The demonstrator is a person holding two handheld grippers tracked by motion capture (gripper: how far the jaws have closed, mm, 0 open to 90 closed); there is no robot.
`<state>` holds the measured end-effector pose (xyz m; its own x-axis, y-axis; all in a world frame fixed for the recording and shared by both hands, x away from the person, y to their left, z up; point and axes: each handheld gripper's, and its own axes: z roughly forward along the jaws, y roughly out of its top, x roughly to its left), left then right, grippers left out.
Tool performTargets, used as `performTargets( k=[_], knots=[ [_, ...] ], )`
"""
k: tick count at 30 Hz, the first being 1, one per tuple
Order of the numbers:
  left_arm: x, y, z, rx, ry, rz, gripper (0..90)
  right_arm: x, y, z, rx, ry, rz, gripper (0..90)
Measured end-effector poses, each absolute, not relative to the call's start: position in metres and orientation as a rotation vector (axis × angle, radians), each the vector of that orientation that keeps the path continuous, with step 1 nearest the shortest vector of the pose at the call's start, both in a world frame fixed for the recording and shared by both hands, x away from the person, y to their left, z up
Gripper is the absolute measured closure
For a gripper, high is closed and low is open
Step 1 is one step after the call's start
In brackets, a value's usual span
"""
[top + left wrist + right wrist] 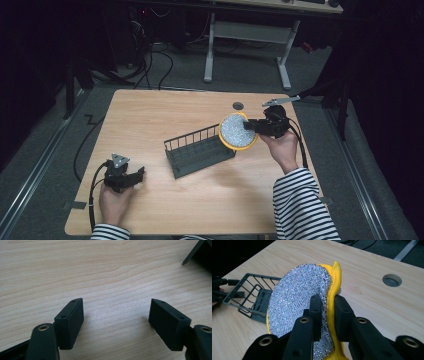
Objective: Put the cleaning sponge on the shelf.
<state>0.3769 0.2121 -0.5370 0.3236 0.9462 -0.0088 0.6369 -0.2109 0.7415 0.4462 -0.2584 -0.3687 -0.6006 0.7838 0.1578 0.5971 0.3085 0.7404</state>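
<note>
- Resting low at the near-left of the table (150,110), left tongs (131,176) sit in the person's left hand (114,202), cable looping off the near-left edge.
- Left tongs are open: in the left gripper view the two black pads (70,322) stand wide apart with bare wood grain between them, nothing gripped.
- Same view, top right corner: a dark corner of the rack pokes in, well apart from the pads.
- Mid-table: dark wire rack (197,150), sitting on the wood, long axis slanted, far-right end higher in the high view. Can't make out any contents.
- Just right of the rack: round scrubber (238,131), silver mesh face with yellow rim, held up on edge, face turned toward the camera. Its lower-left rim overlaps the rack's right end in the high view; touching or just above it, can't tell.
- Right tongs (251,125) are clamped on the scrubber's right edge. The right gripper view shows both pads pinching the disc, one on the mesh face (294,302), one on the yellow backing.
- Right hand (282,147) under the gripper, striped sleeve (300,200) running to the near-right edge.
- Far side, behind the scrubber: round grommet hole (238,106) in the table.
</note>
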Motion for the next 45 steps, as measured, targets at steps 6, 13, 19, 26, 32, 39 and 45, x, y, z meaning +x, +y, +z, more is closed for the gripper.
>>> performTargets(
  k=[6, 13, 19, 26, 32, 39, 45],
  knots=[
    [0.377, 0.212, -0.537, 1.941, 1.392, 0.606, 28.6, 0.456, -0.248, -0.362, 1.241, 2.345, 1.177, 78.5],
    [0.377, 0.212, -0.537, 1.94, 1.393, 0.607, 28.7, 0.467, -0.229, -0.358, 1.201, 2.362, 1.174, 78.4],
    [0.377, 0.212, -0.537, 1.94, 1.393, 0.607, 28.7, 0.475, -0.215, -0.363, 1.19, 2.381, 1.165, 78.2],
    [0.377, 0.212, -0.537, 1.94, 1.393, 0.607, 28.6, 0.483, -0.201, -0.371, 1.182, 2.405, 1.155, 78.1],
    [0.377, 0.212, -0.537, 1.94, 1.393, 0.607, 28.7, 0.49, -0.184, -0.384, 1.164, 2.441, 1.139, 77.9],
    [0.377, 0.212, -0.537, 1.94, 1.393, 0.607, 28.7, 0.495, -0.177, -0.396, 1.154, 2.465, 1.118, 77.7],
    [0.377, 0.212, -0.537, 1.94, 1.393, 0.607, 28.7, 0.496, -0.177, -0.401, 1.171, 2.472, 1.114, 77.2]
  ],
)
